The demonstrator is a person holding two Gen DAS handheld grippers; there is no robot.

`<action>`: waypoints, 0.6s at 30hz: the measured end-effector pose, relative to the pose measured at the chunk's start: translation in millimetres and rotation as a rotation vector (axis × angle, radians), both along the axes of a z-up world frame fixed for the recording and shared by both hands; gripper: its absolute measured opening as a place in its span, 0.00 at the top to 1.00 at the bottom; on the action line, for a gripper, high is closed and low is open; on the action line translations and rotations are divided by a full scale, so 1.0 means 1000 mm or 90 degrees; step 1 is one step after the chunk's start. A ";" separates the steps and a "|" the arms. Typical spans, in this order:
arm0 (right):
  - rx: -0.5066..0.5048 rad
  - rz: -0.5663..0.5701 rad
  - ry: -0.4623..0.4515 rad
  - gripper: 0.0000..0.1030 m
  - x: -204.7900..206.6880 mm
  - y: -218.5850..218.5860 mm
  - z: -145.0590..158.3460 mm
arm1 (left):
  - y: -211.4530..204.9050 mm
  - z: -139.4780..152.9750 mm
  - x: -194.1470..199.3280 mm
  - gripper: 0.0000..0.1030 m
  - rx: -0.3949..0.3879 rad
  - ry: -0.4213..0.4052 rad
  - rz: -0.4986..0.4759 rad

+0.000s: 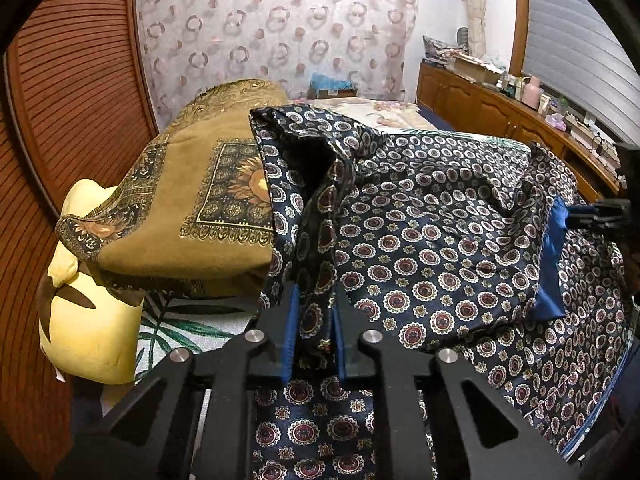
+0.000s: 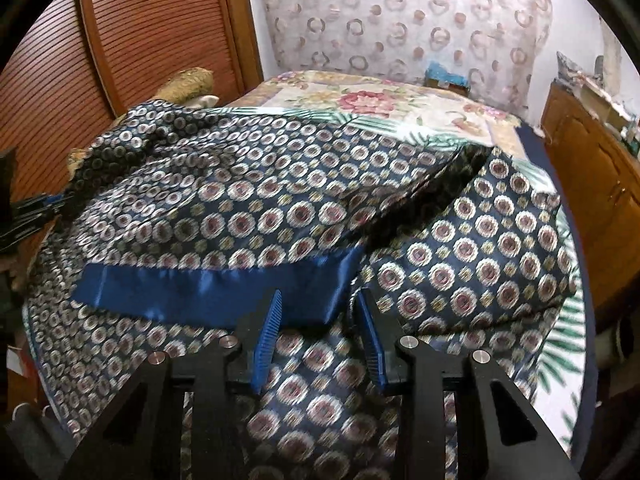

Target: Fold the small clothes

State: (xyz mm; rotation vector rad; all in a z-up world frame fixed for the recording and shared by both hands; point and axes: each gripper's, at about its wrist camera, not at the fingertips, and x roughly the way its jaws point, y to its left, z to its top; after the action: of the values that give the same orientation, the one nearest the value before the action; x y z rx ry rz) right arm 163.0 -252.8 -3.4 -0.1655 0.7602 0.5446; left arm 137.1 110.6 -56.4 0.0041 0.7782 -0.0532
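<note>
A navy satin garment (image 1: pixel 436 240) with a round medallion print and a plain blue band (image 1: pixel 550 264) lies spread on the bed. My left gripper (image 1: pixel 314 320) is shut on a bunched fold of it, lifted off the bed. In the right wrist view the garment (image 2: pixel 248 208) lies in front, its blue band (image 2: pixel 208 284) across the lower middle. My right gripper (image 2: pixel 318 320) is open, its blue pads (image 2: pixel 266 332) on either side of the band's right end, not closed on the cloth. The left gripper shows at the far left edge of that view (image 2: pixel 36 204).
A folded olive-gold blanket (image 1: pixel 192 200) and a yellow pillow (image 1: pixel 88 320) sit at the left. The bedsheet has palm-leaf and floral prints (image 2: pixel 360 100). A wooden louvred wardrobe (image 1: pixel 72 80) stands left, a cluttered wooden cabinet (image 1: pixel 500 108) right.
</note>
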 end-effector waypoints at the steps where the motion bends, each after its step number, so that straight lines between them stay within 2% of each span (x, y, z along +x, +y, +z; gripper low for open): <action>1: 0.003 0.002 0.006 0.61 -0.002 0.000 -0.002 | 0.000 0.000 0.000 0.85 0.000 0.000 0.002; 4: 0.009 0.002 0.021 0.61 -0.002 0.000 -0.006 | 0.001 0.000 0.003 0.85 0.000 0.004 0.009; 12: 0.027 -0.033 0.009 0.61 0.018 0.010 -0.007 | 0.005 -0.005 0.009 0.85 -0.008 0.012 0.013; 13: 0.032 -0.036 0.009 0.64 0.020 0.010 -0.008 | 0.006 -0.005 0.009 0.85 -0.008 0.012 0.014; 14: 0.035 -0.037 0.008 0.82 0.021 0.010 -0.008 | 0.006 -0.005 0.009 0.86 -0.005 0.012 0.019; 15: 0.037 -0.032 0.008 0.92 0.021 0.011 -0.009 | 0.006 -0.005 0.009 0.88 -0.003 0.012 0.024; 16: 0.042 -0.027 0.004 0.96 0.020 0.011 -0.009 | 0.007 -0.005 0.008 0.93 -0.003 0.010 0.028; 18: 0.056 -0.009 -0.010 0.98 0.011 0.010 -0.007 | 0.008 0.000 0.004 0.95 -0.015 -0.004 0.027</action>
State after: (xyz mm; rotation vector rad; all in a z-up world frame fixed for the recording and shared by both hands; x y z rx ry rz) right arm 174.2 -242.3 -10.0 -0.0827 0.7209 0.5615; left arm 141.3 118.5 -56.9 -0.0342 0.7707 -0.0212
